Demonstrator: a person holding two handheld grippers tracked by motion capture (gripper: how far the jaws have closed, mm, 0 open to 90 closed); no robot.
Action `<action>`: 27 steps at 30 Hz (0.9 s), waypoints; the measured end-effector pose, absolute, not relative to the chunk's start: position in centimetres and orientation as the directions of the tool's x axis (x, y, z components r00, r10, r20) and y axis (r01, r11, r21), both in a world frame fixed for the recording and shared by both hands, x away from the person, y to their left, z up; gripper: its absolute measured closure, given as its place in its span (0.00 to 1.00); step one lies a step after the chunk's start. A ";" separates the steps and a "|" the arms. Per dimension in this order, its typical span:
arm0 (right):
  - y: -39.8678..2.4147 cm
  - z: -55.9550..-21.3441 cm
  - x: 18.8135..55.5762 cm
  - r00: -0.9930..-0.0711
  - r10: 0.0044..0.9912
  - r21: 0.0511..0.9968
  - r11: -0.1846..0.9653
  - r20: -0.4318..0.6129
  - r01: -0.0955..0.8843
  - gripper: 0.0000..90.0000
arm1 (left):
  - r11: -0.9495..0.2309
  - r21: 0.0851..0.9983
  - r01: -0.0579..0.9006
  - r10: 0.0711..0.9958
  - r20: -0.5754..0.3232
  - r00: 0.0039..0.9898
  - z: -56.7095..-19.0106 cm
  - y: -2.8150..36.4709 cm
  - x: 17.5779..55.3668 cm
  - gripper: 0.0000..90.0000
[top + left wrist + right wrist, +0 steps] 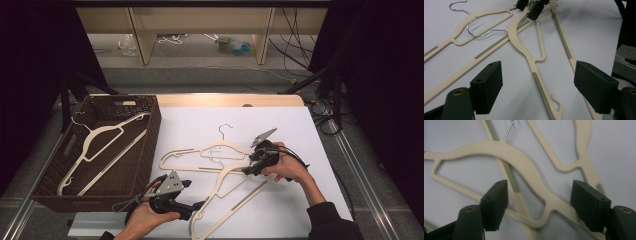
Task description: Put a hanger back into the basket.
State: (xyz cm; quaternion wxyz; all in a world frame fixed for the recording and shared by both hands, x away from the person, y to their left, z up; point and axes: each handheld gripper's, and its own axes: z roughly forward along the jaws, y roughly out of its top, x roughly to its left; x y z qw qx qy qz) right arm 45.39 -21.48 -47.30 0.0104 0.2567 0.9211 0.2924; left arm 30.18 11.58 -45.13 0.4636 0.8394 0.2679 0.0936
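the white table (300, 130) is carrying two cream plastic hangers crossed over each other, while a third is lying in the dark woven basket (150, 125) at the left. the near hanger (235, 192) is lying on top, its wire hook (477, 30) resting over the far hanger (200, 155) — flat, thin arms with ribbed grip strips. the right gripper (250, 167) is hovering at the crossing with its jaws spread wide, both hangers' arms lying between its pads, untouched. the left gripper (197, 205) is waiting open at the near hanger's lower end. likely risk: closing here could be pinching both arms together, or the hook could be snagging and dragging the far hanger along.
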 end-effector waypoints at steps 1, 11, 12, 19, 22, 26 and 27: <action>-21.6 -47.2 45.3 -0.865 0.482 0.534 0.699 0.138 0.474 0.39 | -0.429 0.827 0.364 0.537 -0.091 0.839 -45.1 11.6 30.2 0.26; -21.5 -47.2 45.2 -0.899 0.426 0.541 0.734 0.103 0.410 0.51 | -0.424 0.821 0.382 0.541 -0.108 0.834 -45.3 11.4 30.2 0.26; -21.6 -47.2 45.2 -0.900 0.424 0.543 0.734 0.103 0.408 0.54 | -0.435 0.818 0.376 0.541 -0.096 0.835 -45.3 11.5 30.2 0.26; -21.7 -47.0 44.8 -0.930 0.359 0.517 0.782 0.082 0.348 0.70 | -0.439 0.821 0.366 0.534 -0.089 0.841 -45.3 11.5 30.3 0.26; -21.8 -46.9 44.7 -0.939 0.337 0.509 0.797 0.073 0.326 0.74 | -0.442 0.820 0.364 0.533 -0.086 0.842 -45.3 11.6 30.3 0.25; -21.6 -46.8 44.6 -0.954 0.296 0.492 0.824 0.050 0.282 0.79 | -0.442 0.820 0.364 0.534 -0.086 0.841 -45.3 11.6 30.3 0.26; -21.5 -46.7 44.5 -0.956 0.289 0.487 0.830 0.045 0.273 0.80 | -0.442 0.820 0.364 0.534 -0.086 0.841 -45.3 11.6 30.3 0.26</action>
